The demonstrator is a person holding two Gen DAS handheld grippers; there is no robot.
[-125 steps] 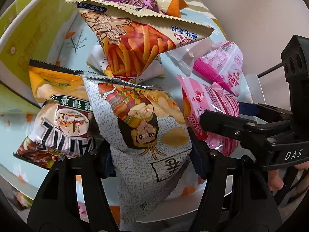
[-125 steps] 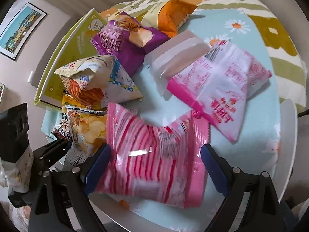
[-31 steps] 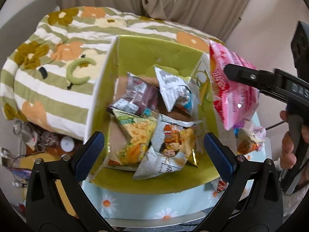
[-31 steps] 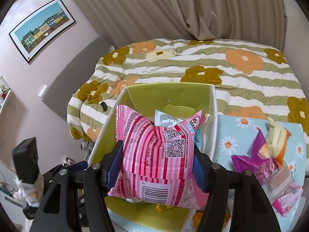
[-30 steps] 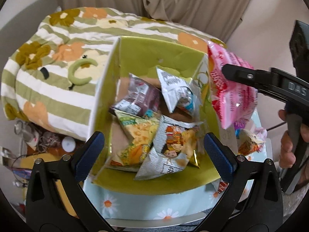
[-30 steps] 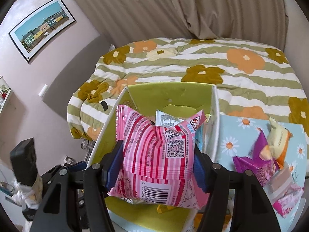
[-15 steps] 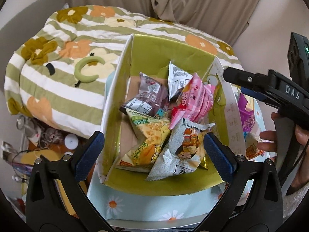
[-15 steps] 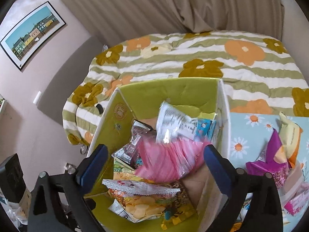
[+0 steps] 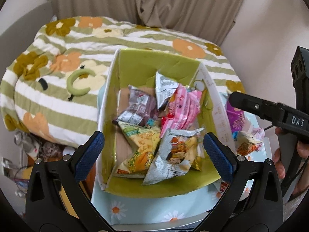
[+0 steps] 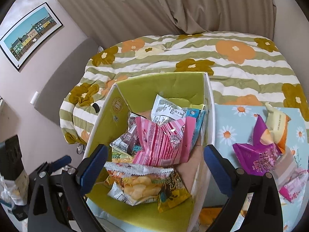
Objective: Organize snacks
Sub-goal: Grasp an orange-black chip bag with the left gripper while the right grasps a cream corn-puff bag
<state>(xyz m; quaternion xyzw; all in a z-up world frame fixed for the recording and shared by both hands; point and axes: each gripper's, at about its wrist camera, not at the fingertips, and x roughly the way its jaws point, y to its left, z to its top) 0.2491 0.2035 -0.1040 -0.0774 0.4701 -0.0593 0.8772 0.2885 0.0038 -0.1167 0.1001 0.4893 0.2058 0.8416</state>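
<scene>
Left wrist view: green box (image 9: pixel 135 65) stands on the tabletop (image 9: pixel 146 208), a striped flowered bed (image 9: pixel 58 61) behind it.
Right wrist view: same box (image 10: pixel 115 104) from its right side, snacks piled inside.
Left gripper (image 9: pixel 152 152): jaws wide, nothing between the pads, hovering over the box's near end.
Right gripper (image 10: pixel 154 164): jaws have just been opening and stand wide; nothing is pressed between them, the pink pack lies below and beyond them.
Pink pack (image 10: pixel 162 143): lies in the box, on top of the other packs, toward the right wall.
Chip bag (image 10: pixel 135 185): at the box's near end, just in front of the pink pack.
Silver bag (image 9: pixel 173 154): near right of the box, touching a yellow bag (image 9: pixel 139 147) on its left.
Brown pack (image 9: pixel 137 110): mid box, left of the pink pack (image 9: pixel 181 108).
Purple bag (image 10: pixel 256 152): on the tabletop right of the box, outside it.
Cream pack (image 10: pixel 276 121): just beyond the purple bag.
Hand (image 9: pixel 287 154): grips the right gripper's handle at the right edge.
</scene>
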